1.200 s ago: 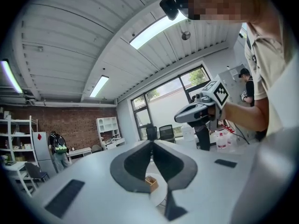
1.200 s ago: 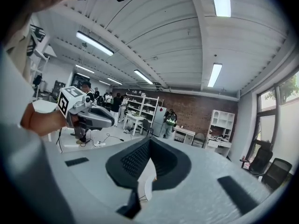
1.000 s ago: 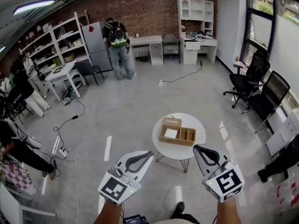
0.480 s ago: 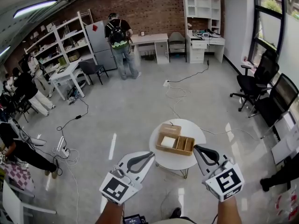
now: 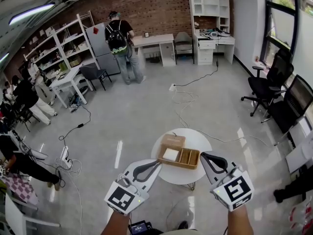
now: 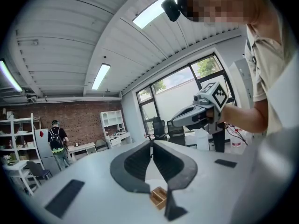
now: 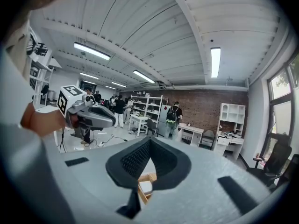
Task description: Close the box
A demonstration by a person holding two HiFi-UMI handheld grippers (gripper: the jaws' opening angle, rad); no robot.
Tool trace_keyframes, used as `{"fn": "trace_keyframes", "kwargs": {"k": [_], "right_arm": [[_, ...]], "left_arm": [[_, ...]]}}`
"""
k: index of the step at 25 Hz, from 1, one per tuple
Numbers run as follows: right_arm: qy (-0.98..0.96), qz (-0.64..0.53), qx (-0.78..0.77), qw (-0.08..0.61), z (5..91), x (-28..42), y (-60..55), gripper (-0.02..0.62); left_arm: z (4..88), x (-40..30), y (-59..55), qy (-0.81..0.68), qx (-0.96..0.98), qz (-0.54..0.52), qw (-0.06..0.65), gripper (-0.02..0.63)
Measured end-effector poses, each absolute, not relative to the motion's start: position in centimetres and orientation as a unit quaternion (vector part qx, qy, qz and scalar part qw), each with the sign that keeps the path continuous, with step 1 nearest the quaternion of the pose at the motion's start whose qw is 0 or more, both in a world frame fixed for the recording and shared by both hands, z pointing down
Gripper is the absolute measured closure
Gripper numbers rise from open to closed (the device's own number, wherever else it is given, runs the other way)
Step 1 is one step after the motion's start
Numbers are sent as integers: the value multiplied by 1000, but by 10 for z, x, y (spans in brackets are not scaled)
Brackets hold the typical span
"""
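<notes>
Now left tongs (image 5: 156, 163), right tongs (image 5: 203, 156) (both shut) hover near open box (image 5: 179, 155).

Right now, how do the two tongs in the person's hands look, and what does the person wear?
The left tongs and right tongs are alike: light grey bodies with dark grey, ribbed, curved jaws. Each carries a white cube with black square markers. The person wears a beige short-sleeved shirt.
</notes>
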State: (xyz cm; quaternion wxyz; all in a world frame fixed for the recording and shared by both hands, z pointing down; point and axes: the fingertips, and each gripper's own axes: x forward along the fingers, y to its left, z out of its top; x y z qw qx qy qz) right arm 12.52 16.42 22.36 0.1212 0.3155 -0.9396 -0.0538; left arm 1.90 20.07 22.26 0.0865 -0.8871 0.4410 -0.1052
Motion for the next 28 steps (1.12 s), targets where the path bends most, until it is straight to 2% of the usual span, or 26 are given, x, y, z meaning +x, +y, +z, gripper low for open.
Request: {"fn": "trace_keyframes", "kwargs": {"k": [17, 28], "right_arm": [[-900, -39, 411, 139, 254, 127, 34, 603], [-872, -17, 464, 152, 255, 98, -73, 603]], "left_arm": [[266, 9, 40, 358, -928, -87, 63, 589], [274, -16, -79, 286, -952, -97, 58, 589]]}}
